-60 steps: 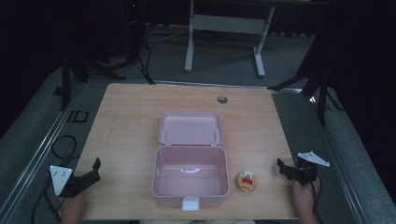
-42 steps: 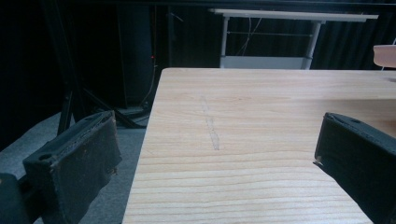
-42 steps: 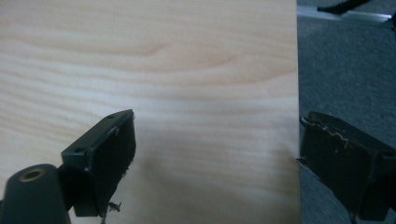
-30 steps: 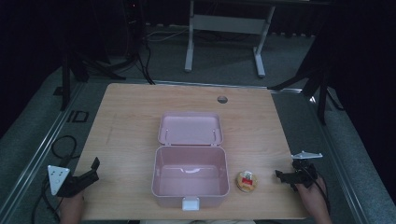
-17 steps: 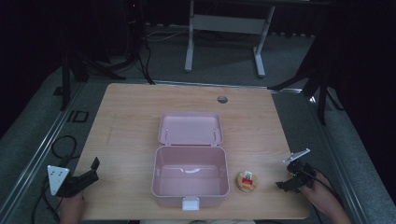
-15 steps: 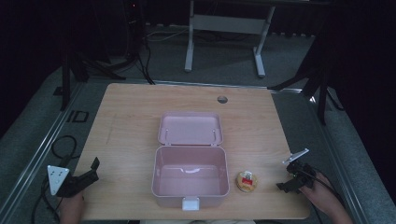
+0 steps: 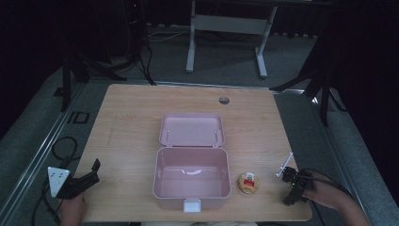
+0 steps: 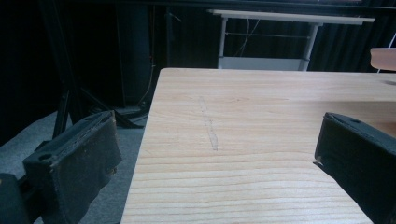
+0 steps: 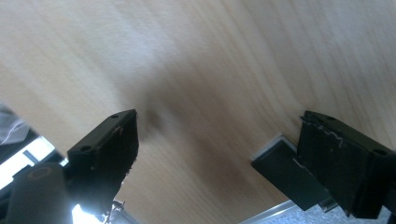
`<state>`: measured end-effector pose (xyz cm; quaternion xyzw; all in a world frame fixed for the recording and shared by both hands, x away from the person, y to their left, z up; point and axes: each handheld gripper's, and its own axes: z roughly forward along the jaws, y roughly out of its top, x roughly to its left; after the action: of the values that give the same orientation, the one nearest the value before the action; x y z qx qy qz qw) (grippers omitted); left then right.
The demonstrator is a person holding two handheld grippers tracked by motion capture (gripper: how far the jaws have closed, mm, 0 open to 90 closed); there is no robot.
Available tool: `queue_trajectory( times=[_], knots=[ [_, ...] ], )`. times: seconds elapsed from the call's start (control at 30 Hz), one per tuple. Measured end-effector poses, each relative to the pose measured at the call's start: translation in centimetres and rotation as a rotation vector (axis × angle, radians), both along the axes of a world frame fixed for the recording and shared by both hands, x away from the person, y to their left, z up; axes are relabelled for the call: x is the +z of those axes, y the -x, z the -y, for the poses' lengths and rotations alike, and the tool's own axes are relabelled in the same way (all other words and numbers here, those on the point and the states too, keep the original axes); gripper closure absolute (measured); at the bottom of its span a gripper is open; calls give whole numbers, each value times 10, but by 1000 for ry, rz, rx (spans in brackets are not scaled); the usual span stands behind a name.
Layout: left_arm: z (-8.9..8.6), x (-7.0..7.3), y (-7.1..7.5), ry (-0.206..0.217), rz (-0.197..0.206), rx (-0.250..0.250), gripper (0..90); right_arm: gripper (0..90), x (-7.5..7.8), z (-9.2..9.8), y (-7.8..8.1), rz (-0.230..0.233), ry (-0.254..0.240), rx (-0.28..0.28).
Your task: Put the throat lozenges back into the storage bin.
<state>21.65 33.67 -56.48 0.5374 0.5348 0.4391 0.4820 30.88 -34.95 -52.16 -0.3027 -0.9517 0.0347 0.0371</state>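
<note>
A pink box (image 7: pixel 162 176) stands open in the middle of the wooden table (image 7: pixel 127 117), its lid (image 7: pixel 192 129) laid back flat behind it. A small round tan thing with a red and white label (image 7: pixel 248 182) lies just right of the box. My right gripper (image 7: pixel 287 187) is right of that thing near the front right corner, tipped down at the wood, open (image 9: pixel 219 128) with nothing between its jaws. My left gripper (image 7: pixel 94 173) rests at the front left corner, open (image 8: pixel 215 140) and holding nothing.
A round hole (image 7: pixel 224 100) sits near the table's far edge. A dark flat rectangular piece (image 9: pixel 285 173) shows beside the right jaw at the table's edge. Cables (image 7: pixel 61 146) lie on the grey floor at left. A white desk frame (image 7: pixel 226 23) stands beyond.
My right gripper has turned and tipped down toward the tabletop, shifting slightly toward the front edge. The left gripper, box and round thing have not moved.
</note>
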Motion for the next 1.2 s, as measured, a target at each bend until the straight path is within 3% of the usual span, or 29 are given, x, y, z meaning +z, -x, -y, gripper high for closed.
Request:
queue_trajectory(
  times=[0.13,0.33,0.4,0.5,1.2],
  knots=[
    [0,0,0,2,0,-2,4,123,2,-4,-1,-20,-4,27],
    [-1,0,0,5,1,-2,4,130,7,-14,2,2,-9,84],
    [-1,0,0,5,0,-3,4,140,7,-16,2,-16,-16,92],
    [-1,0,0,4,-1,-4,4,141,8,-22,5,-15,-19,147],
    [-1,0,0,8,-2,-10,4,150,10,-73,-6,-2,-24,278]
  ],
)
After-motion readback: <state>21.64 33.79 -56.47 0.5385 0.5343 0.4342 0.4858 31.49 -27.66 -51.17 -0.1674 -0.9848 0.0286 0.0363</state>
